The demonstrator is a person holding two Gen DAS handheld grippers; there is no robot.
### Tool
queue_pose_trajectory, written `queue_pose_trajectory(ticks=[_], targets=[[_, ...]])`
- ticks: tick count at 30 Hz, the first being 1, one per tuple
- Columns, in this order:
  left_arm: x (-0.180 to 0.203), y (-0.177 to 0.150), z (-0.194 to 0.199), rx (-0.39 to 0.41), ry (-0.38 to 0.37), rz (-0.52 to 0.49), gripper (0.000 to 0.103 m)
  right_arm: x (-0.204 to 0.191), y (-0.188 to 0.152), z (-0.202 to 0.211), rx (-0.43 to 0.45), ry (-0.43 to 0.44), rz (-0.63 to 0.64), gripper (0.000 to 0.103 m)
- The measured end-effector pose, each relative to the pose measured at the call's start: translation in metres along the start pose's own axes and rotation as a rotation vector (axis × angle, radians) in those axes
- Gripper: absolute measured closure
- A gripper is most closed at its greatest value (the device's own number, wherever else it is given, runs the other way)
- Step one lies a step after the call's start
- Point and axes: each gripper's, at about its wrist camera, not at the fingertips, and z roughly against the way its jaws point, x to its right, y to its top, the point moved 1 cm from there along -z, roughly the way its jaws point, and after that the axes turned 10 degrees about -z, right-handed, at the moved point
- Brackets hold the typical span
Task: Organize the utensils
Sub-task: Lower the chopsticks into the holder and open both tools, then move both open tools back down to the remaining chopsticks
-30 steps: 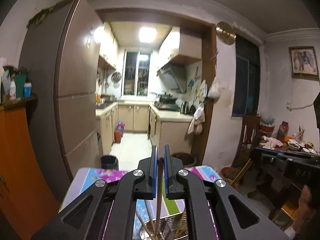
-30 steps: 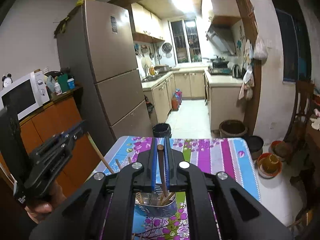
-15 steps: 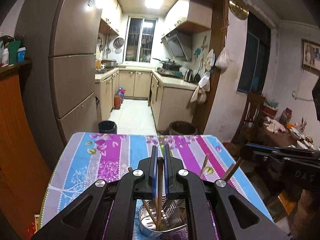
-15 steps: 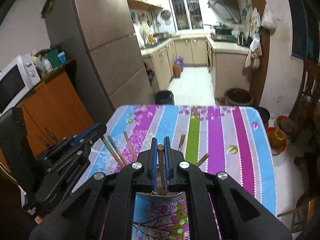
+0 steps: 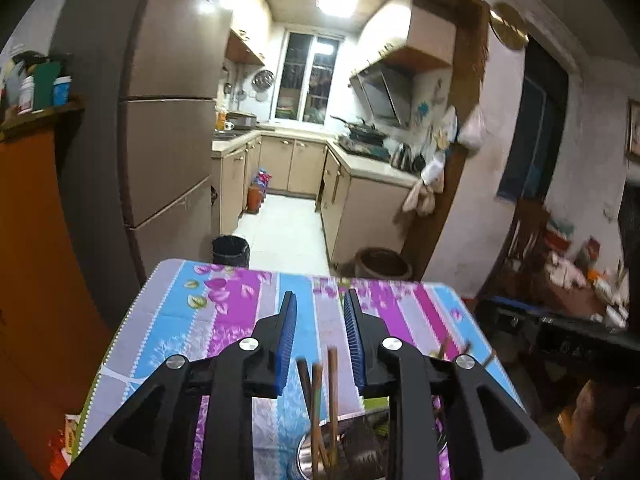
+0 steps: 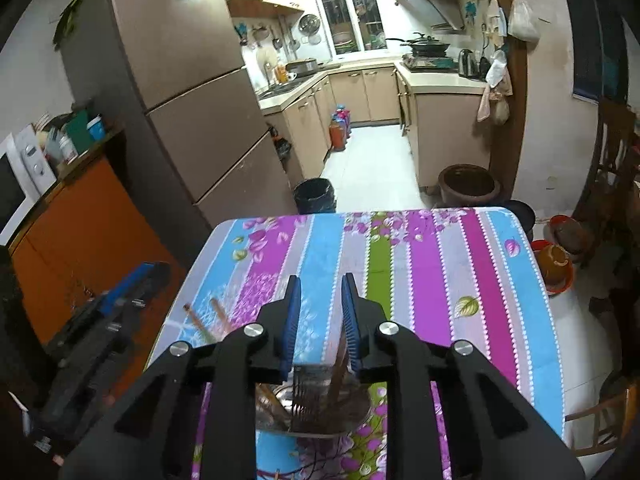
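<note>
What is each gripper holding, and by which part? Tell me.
Nothing. The left gripper and right gripper are opening their jaws; the chopsticks stand free in the metal holder below, clear of the pads.

My left tool (image 5: 320,340): black arms, blue ribbed pads, silver screws. My right tool (image 6: 319,320): the same black, blue and silver. Counter cloth (image 6: 460,280): stripes of magenta, sky blue, pale lilac and one green band, edged with white dotted lines, printed with purple blossoms and green leaves. Chopsticks (image 5: 320,400): reddish brown. Holder (image 6: 316,408): shiny steel with a dark slotted panel. Cabinet (image 6: 80,232): orange. Fridge (image 6: 192,92): brownish grey. Bin (image 6: 315,196): black. Kitchen cupboards (image 6: 360,92): beige. Microwave (image 6: 20,176): white.
</note>
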Motion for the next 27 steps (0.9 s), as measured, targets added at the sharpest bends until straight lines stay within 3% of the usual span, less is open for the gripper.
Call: queue_pose_trajectory(ticks=[5, 16, 21, 27], targets=[[-0.006, 0.004, 0.016, 0.041, 0.023, 0.0, 0.077, 0.011, 0.003, 0.002, 0.005, 0.003, -0.02, 0.083], [0.002, -0.028, 0.034, 0.011, 0.038, -0.044, 0.077, 0.023, -0.017, 0.017, -0.009, 0.03, -0.033, 0.083], [0.011, -0.044, 0.06, 0.025, 0.025, -0.081, 0.075, 0.033, -0.045, 0.039, -0.019, 0.063, -0.018, 0.083], [0.014, -0.086, 0.089, -0.024, -0.019, -0.086, 0.073, 0.052, -0.092, 0.072, -0.048, 0.128, -0.006, 0.081]])
